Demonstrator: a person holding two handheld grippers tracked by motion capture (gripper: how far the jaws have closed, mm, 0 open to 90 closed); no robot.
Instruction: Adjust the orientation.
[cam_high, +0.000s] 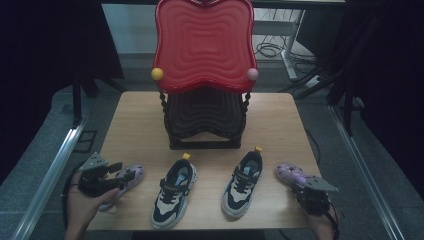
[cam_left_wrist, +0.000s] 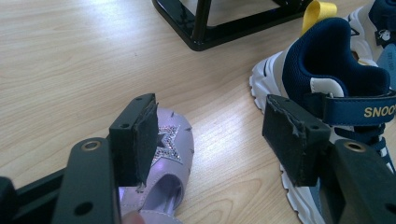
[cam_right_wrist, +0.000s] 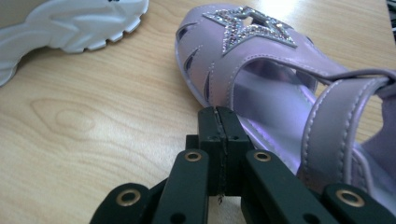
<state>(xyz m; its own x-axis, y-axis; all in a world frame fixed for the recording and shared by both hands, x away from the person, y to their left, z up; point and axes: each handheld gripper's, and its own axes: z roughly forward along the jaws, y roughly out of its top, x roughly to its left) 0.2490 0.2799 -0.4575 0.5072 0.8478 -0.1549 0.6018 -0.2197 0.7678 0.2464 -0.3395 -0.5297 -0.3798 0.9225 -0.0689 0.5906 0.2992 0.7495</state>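
2 navy-and-white kids' sneakers (cam_high: 175, 192) (cam_high: 243, 182) side by side on light wooden tabletop (cam_high: 135, 130), yellow heel tabs pointing away. Behind them black-framed 2-tier rack (cam_high: 205, 122) with wavy red plastic top tray (cam_high: 204, 42); yellow ball (cam_high: 157, 74) and pink ball (cam_high: 252, 74) at its front corners.

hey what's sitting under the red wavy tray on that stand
Under the red tray sits a second, dark shelf of the same wavy shape, on the stand's black base frame. Nothing shows on its visible front part; the red tray covers its back part, so that stays unknown.
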